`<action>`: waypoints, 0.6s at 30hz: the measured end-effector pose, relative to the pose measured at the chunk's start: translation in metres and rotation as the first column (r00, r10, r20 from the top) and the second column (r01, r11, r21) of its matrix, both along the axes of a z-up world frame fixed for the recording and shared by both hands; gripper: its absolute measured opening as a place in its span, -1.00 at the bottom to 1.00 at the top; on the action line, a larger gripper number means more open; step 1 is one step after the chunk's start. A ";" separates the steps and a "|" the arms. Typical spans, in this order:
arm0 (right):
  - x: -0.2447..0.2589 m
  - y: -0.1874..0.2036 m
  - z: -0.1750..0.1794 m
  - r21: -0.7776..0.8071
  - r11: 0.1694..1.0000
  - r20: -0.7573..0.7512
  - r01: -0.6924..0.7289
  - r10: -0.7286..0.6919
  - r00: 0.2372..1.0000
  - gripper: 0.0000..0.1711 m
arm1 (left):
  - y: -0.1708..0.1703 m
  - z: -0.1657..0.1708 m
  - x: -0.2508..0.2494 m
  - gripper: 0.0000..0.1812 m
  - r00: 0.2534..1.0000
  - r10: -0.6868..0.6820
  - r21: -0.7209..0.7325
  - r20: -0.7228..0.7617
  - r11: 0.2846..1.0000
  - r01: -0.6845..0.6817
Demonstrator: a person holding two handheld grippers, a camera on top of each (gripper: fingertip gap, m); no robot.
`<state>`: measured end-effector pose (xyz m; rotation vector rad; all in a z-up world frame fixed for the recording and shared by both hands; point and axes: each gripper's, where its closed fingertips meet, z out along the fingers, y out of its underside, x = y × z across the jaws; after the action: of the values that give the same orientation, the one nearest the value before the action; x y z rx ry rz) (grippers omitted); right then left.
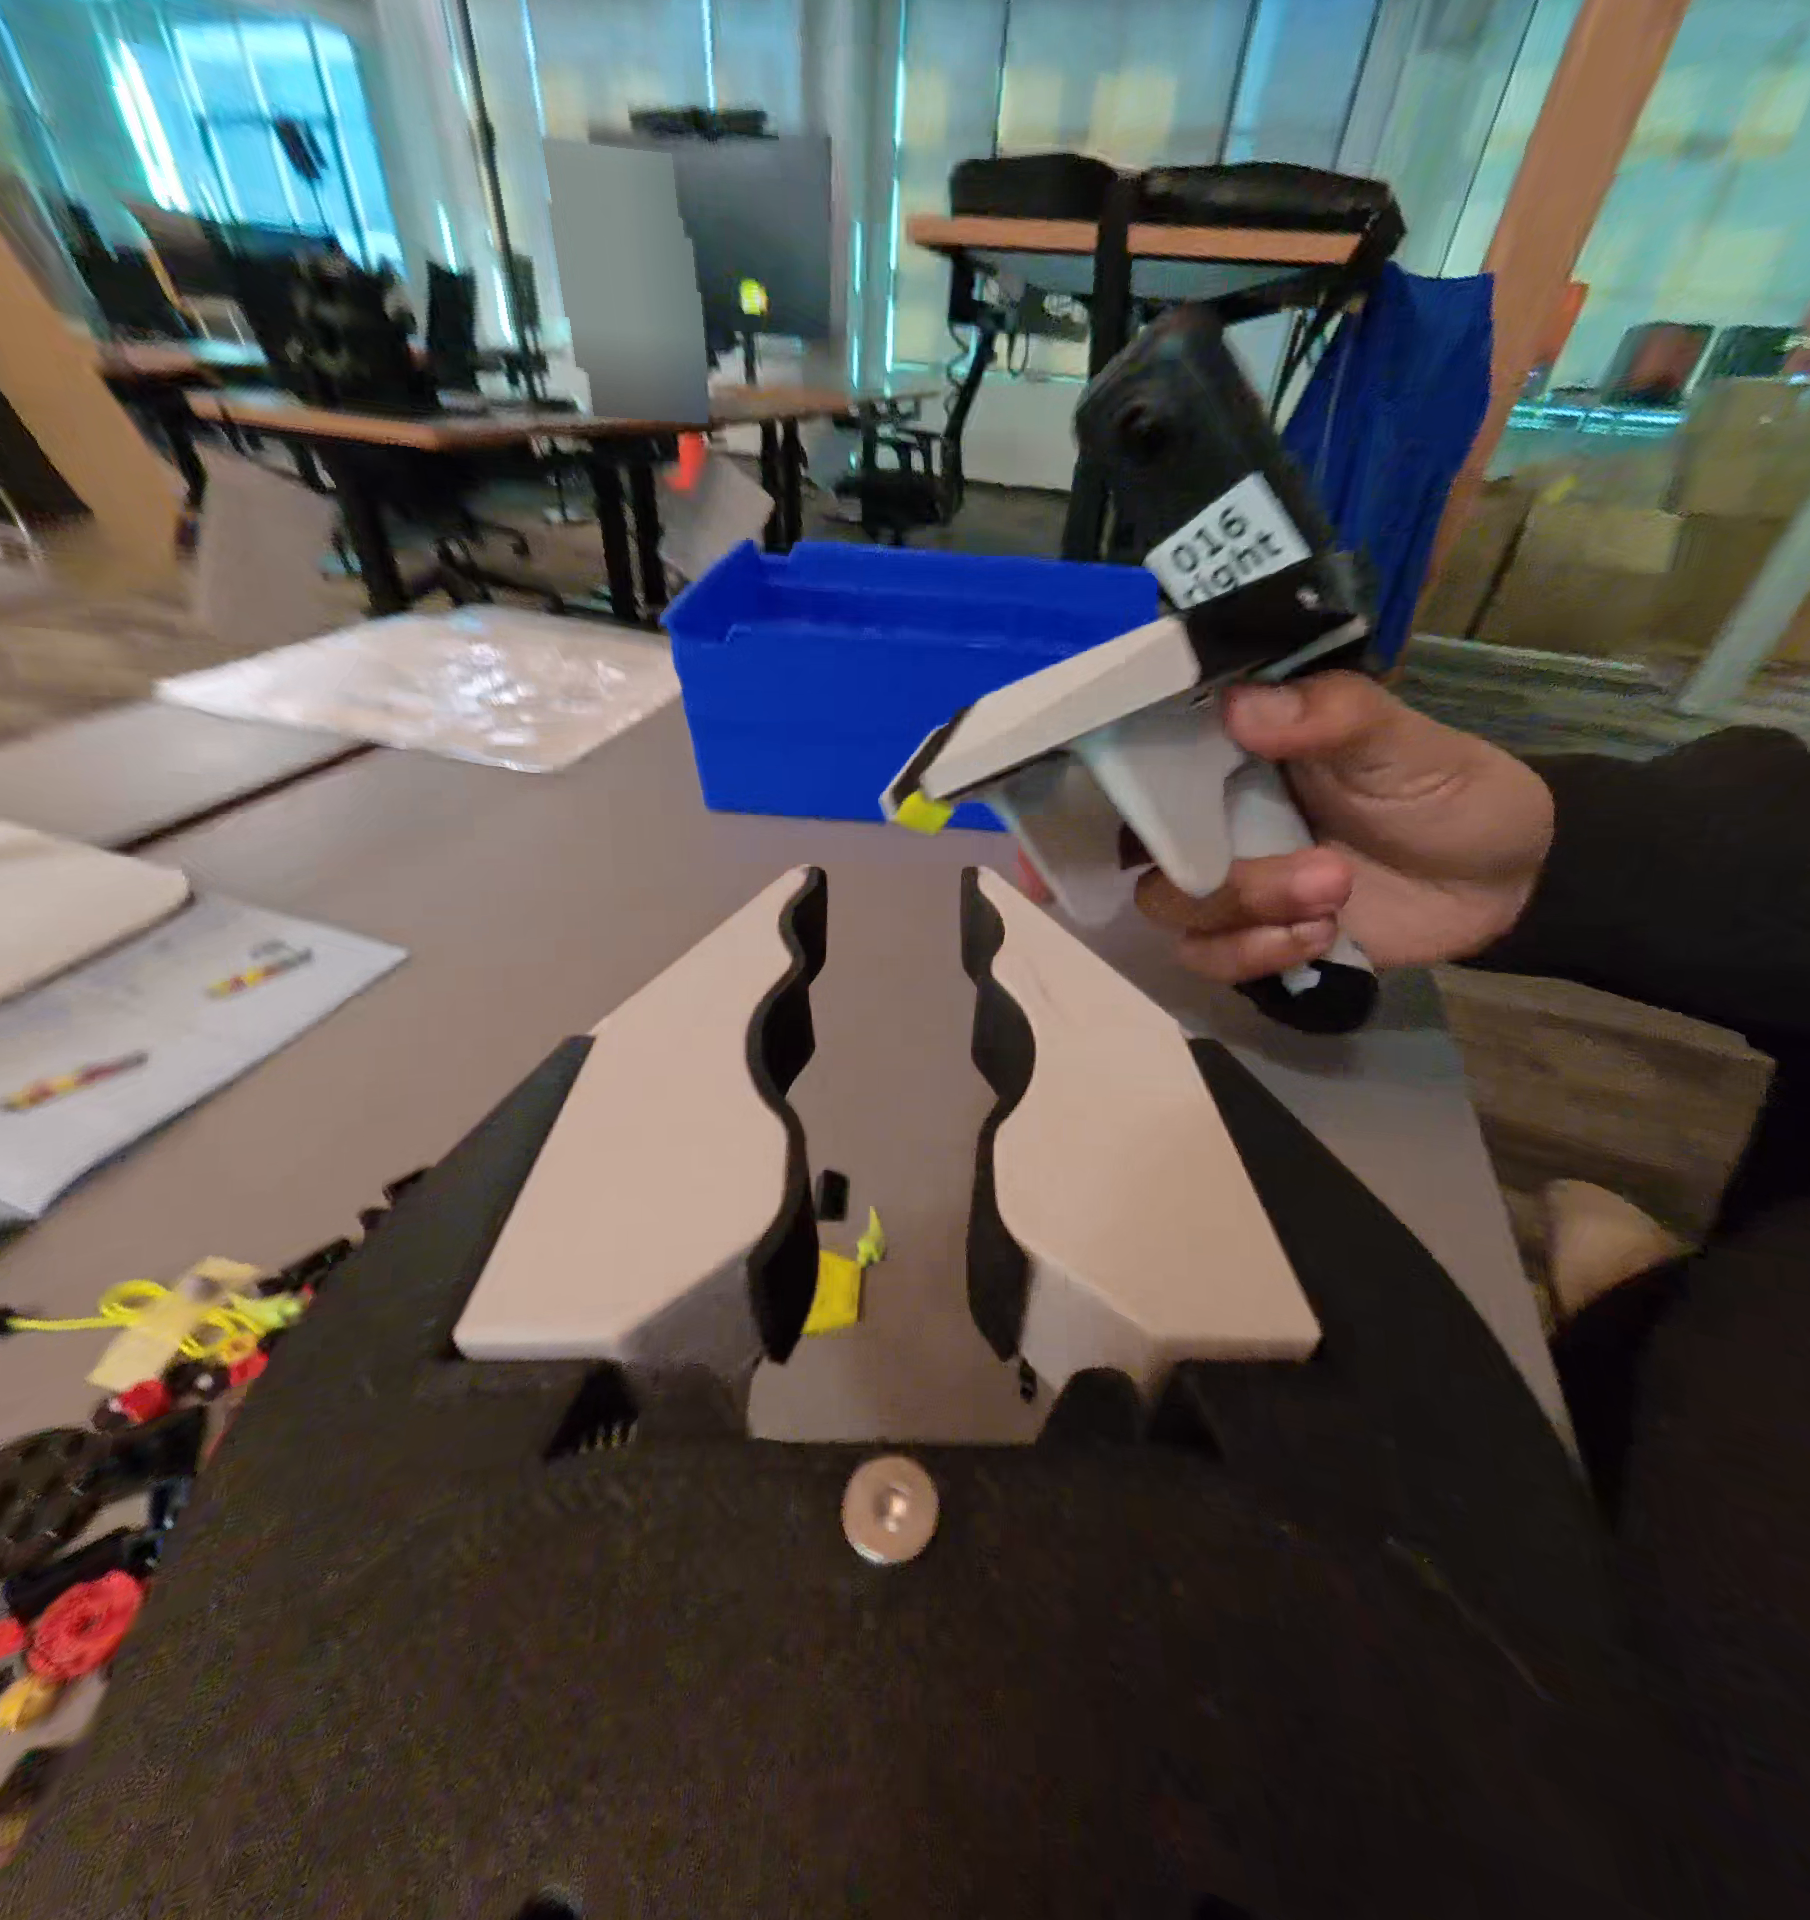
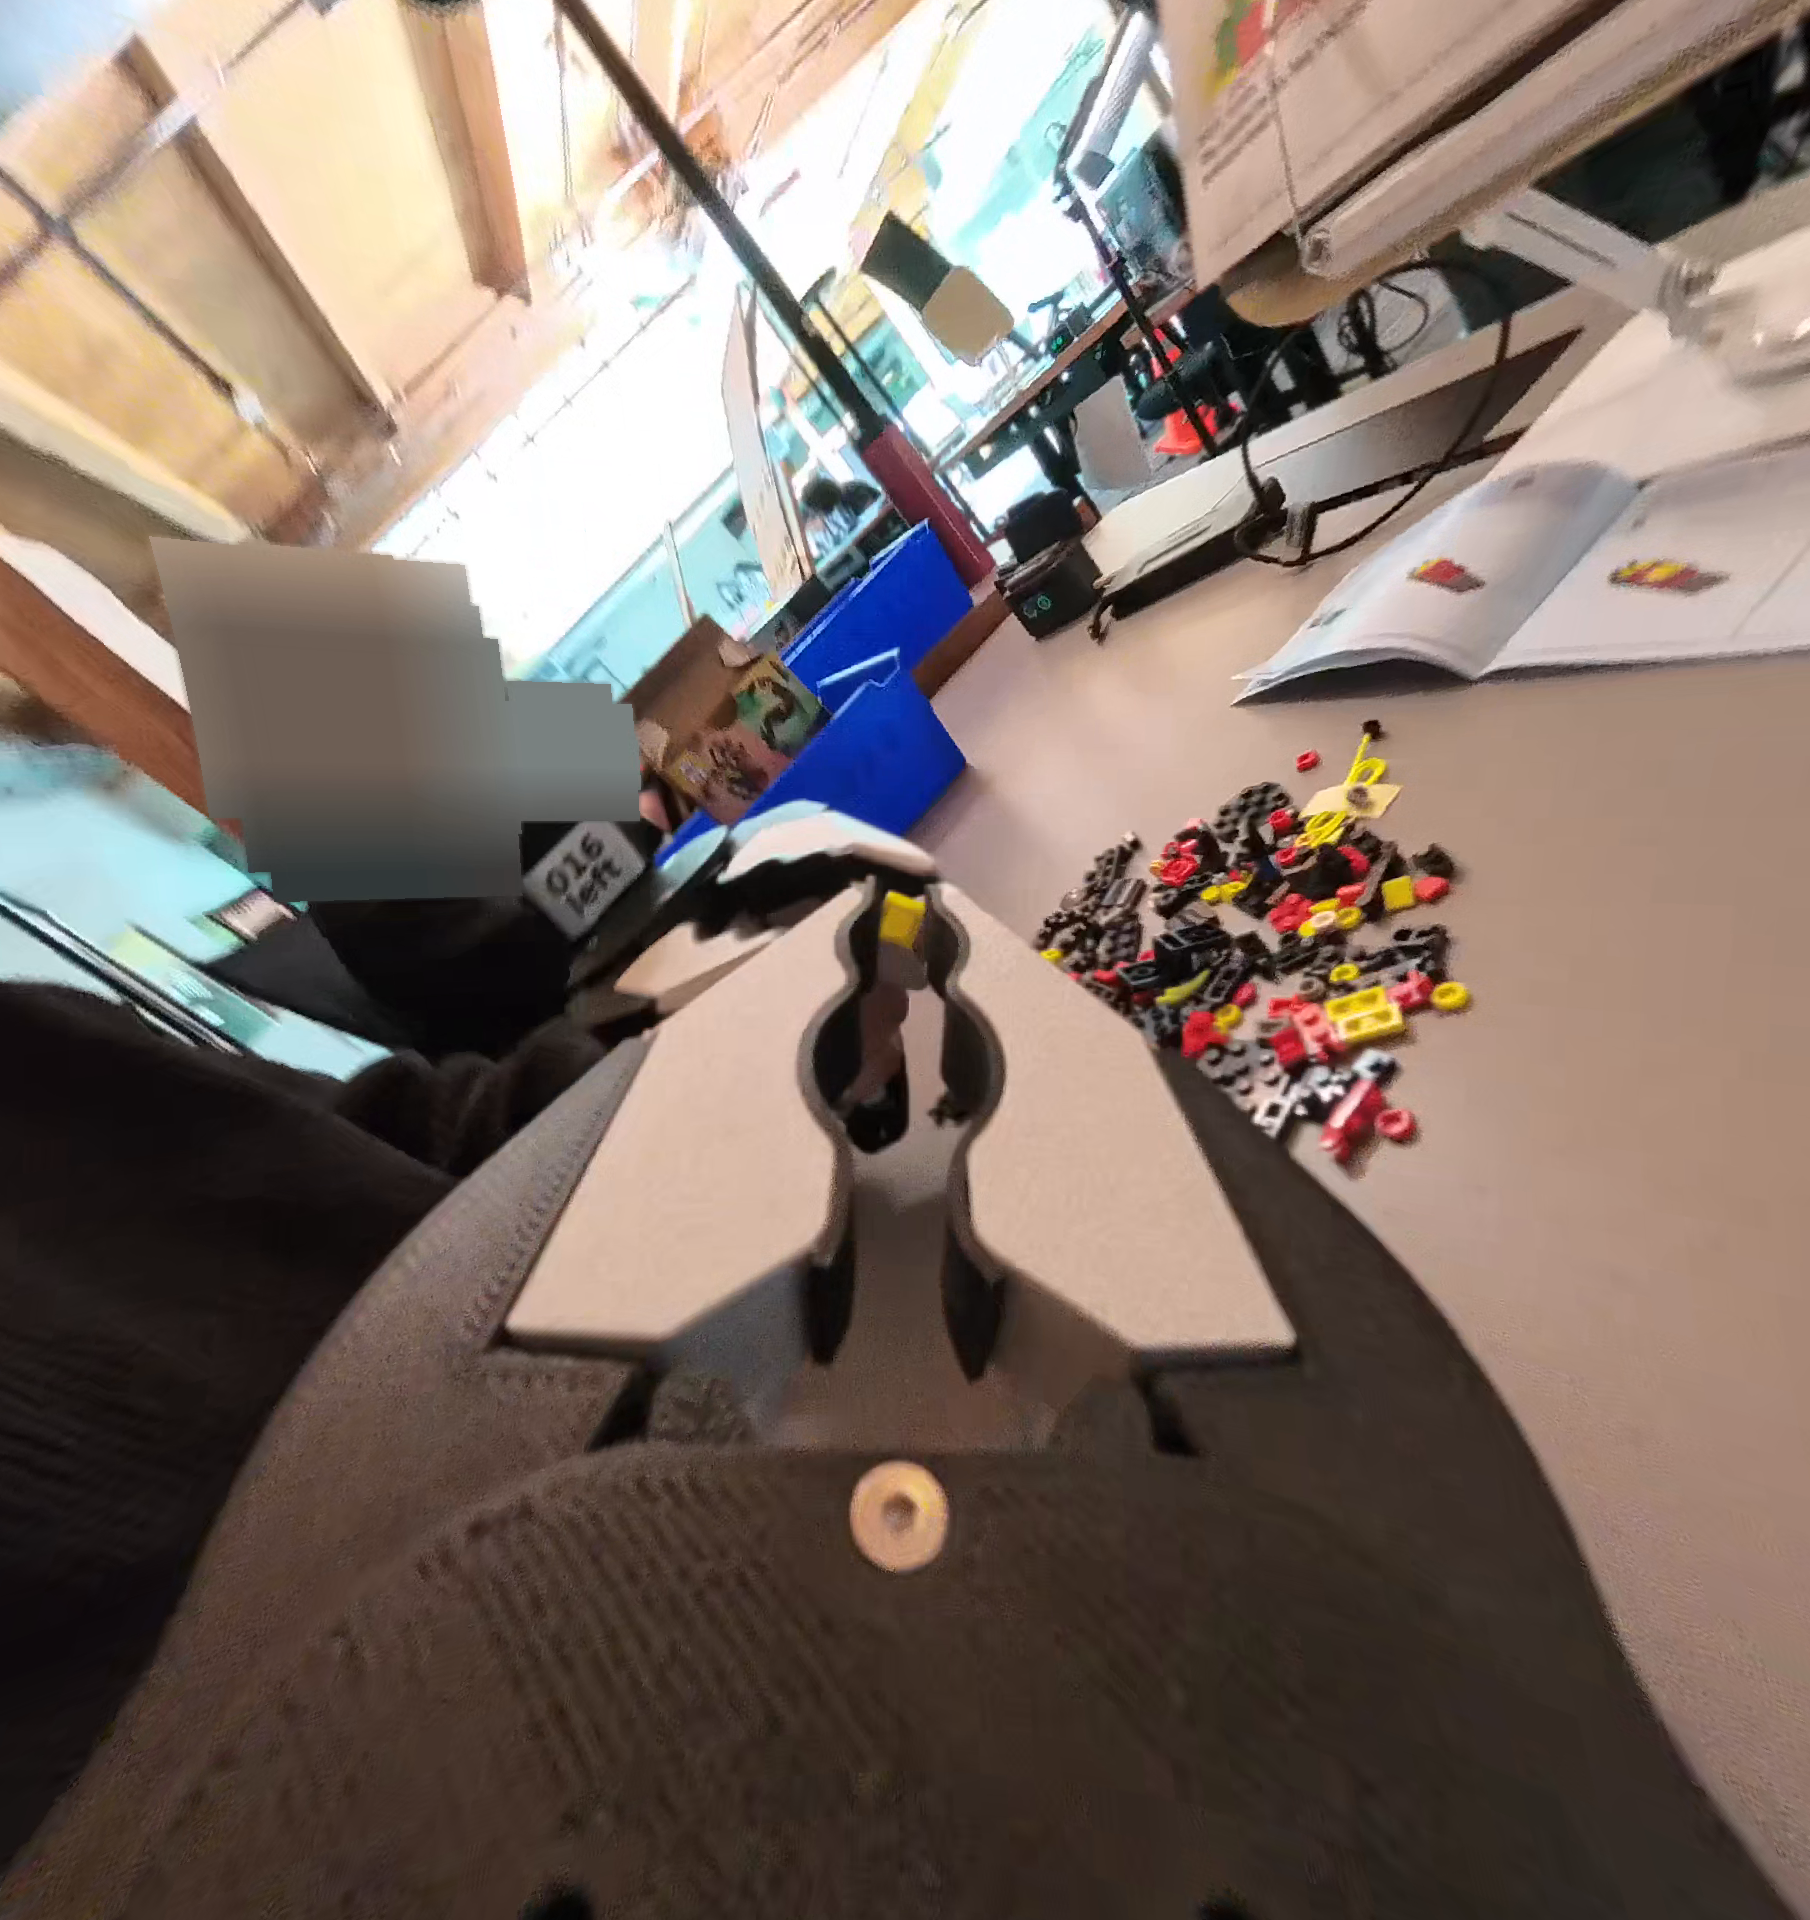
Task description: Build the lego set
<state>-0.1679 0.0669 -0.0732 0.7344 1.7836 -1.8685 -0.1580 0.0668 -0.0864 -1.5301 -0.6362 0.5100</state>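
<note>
Right tool (image 2: pixel 896 899) is clamped on a small yellow brick (image 2: pixel 902 918) right at its tips, held up off the counter (image 2: pixel 1607 1143); you can see the same brick (image 1: pixel 922 814) from the left wrist view too, in front of the blue bin (image 1: pixel 839 686). Left tool (image 1: pixel 893 883) is spread apart with nothing in it, hovering over a few yellow and black bits (image 1: pixel 836 1283) on the counter. Rest of the lego pile (image 2: pixel 1285 966), mostly red, black and yellow, sits loose on the counter, with the open instruction booklet (image 2: pixel 1607 582) just past it.
</note>
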 end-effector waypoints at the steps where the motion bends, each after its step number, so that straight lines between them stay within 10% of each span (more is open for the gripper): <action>1: -0.002 -0.001 -0.001 -0.016 1.000 0.044 0.002 -0.001 0.999 -0.92 | 0.002 0.002 0.002 -0.73 1.000 0.007 -0.014 -0.027 1.000 -0.008; 18: 0.011 -0.011 -0.004 -0.116 0.988 0.226 -0.102 0.126 0.966 -0.92 | 0.003 0.002 0.005 -0.92 0.997 0.003 -0.041 -0.079 0.999 -0.007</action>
<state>-0.1564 0.0559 -0.0767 0.7613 1.5373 -1.7081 -0.1532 0.0699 -0.0841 -1.5400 -0.5716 0.5878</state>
